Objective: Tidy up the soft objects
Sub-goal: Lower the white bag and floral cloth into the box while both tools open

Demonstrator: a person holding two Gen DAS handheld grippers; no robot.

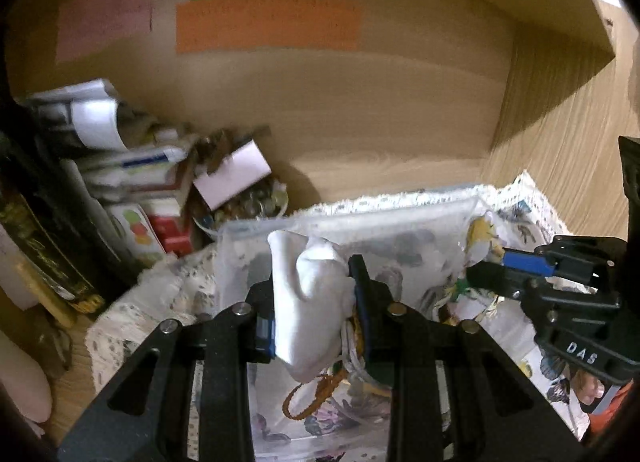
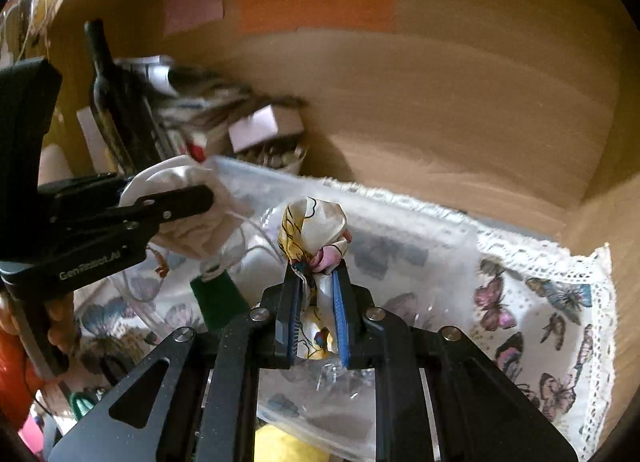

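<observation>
My left gripper [image 1: 314, 282] is shut on a white cloth pouch [image 1: 308, 302], held over a clear plastic box [image 1: 360, 222]; cords and a brown string [image 1: 316, 398] hang under it. In the right wrist view the left gripper [image 2: 200, 194] and the pouch [image 2: 188, 214] are at the left. My right gripper [image 2: 316, 274] is shut on a floral silk scarf [image 2: 314, 226], bunched above the fingertips, over the same clear box [image 2: 400, 246]. In the left wrist view the right gripper [image 1: 476, 274] is at the right, with the scarf [image 1: 480, 234] beside its tip.
A butterfly-print lace cloth [image 2: 540, 302] lies under the box on a wooden shelf. Clutter of boxes and papers [image 1: 132, 166], a dark bottle [image 2: 104, 78] and a bowl of small items [image 1: 256, 198] stands at the left. Coloured sticky notes [image 1: 268, 22] are on the back wall. A yellow object [image 2: 280, 446] lies low.
</observation>
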